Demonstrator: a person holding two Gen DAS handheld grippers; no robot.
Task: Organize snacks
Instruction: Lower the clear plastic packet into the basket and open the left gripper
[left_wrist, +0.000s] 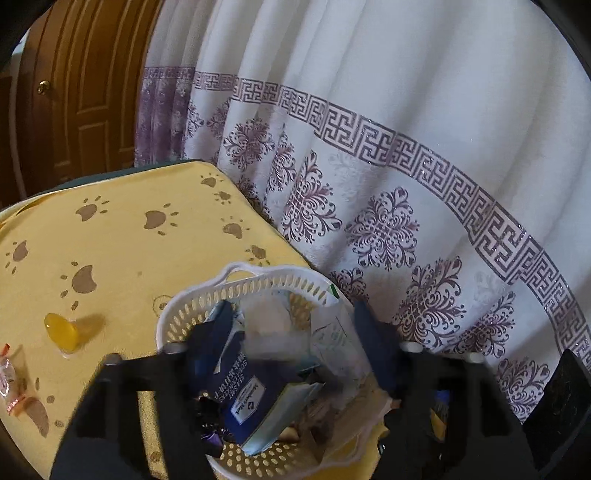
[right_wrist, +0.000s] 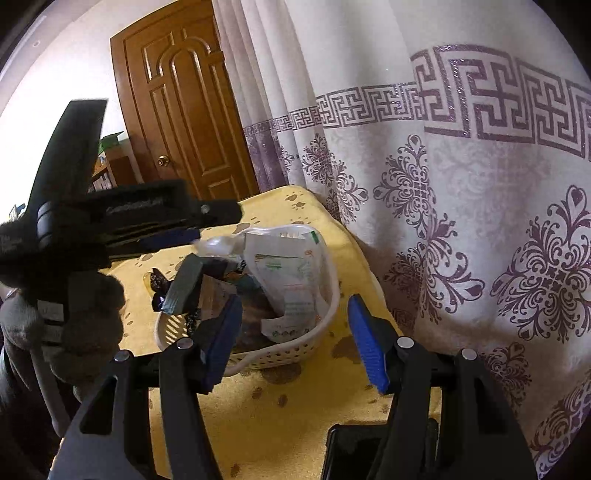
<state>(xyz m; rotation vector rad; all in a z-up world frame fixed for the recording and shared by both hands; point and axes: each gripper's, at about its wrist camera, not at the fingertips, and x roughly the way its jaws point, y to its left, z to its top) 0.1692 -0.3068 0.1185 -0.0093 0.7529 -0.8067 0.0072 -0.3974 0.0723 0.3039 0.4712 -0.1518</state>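
Plainly, the sorting was well along: most snacks already sat in the white basket (left_wrist: 258, 275), which stood on the yellow cloth (left_wrist: 122, 254) near its right edge, close to the curtain (left_wrist: 424, 122).

Going left to right in the left wrist view, a pink-wrapped sweet (left_wrist: 11, 376) lay at the cloth's far left edge, a yellow jelly (left_wrist: 62, 330) lay apart from it, and both were well clear of the basket. The left gripper (left_wrist: 291, 332) hung over the basket, jaws spread and nothing between them, above a navy packet (left_wrist: 236, 380) and a white pouch (left_wrist: 332, 332).

In the right wrist view, the left gripper (right_wrist: 184, 236) reached over the basket (right_wrist: 280, 354), and the right gripper (right_wrist: 291, 332) hovered beside it, jaws apart and empty.

Judging by this, a drop-off was the step in hand. The next move probably called for swinging left to the two loose sweets, where the cloth lay open. To the right, the curtain crowded the table edge, leaving little room.
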